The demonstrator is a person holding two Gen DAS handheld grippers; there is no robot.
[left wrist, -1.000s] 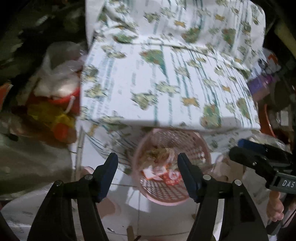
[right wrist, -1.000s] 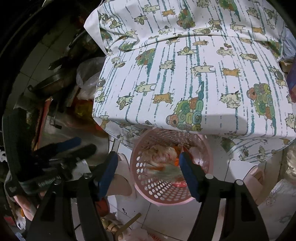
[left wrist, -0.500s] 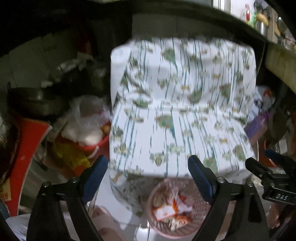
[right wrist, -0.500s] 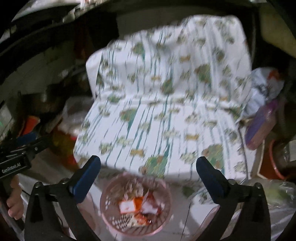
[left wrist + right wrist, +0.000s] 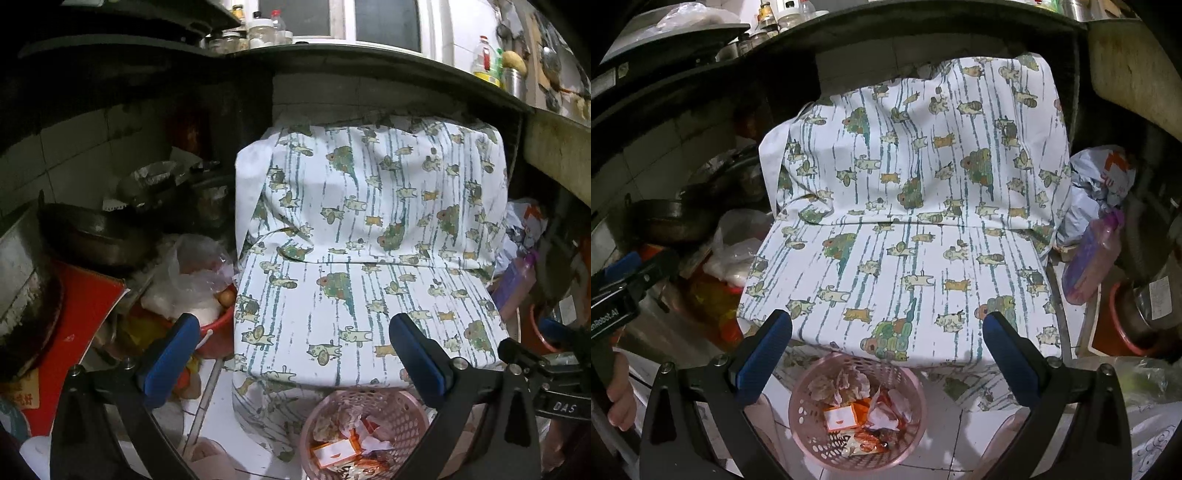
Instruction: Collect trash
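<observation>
A pink perforated basket point(image 5: 812, 439) stands on the white tiled floor, holding crumpled paper and orange-and-white wrappers point(image 5: 846, 417). It also shows in the left wrist view point(image 5: 402, 406), low and right of centre. My left gripper point(image 5: 293, 354) is open and empty, raised above and behind the basket. My right gripper point(image 5: 886, 350) is open and empty, high above the basket. Each gripper appears at the edge of the other's view: the right one in the left wrist view point(image 5: 554, 365), the left one in the right wrist view point(image 5: 624, 284).
A bulky object draped in a white cartoon-print cloth point(image 5: 908, 221) stands behind the basket under a dark counter point(image 5: 369, 62). Pans, plastic bags and a red bowl point(image 5: 218, 325) crowd the left. A purple bottle point(image 5: 1089, 258) and red pot point(image 5: 1119, 332) sit right.
Both grippers have risen and pulled back from just over the basket, and their jaws have opened wider. The basket now sits low in both views with wrappers inside.
</observation>
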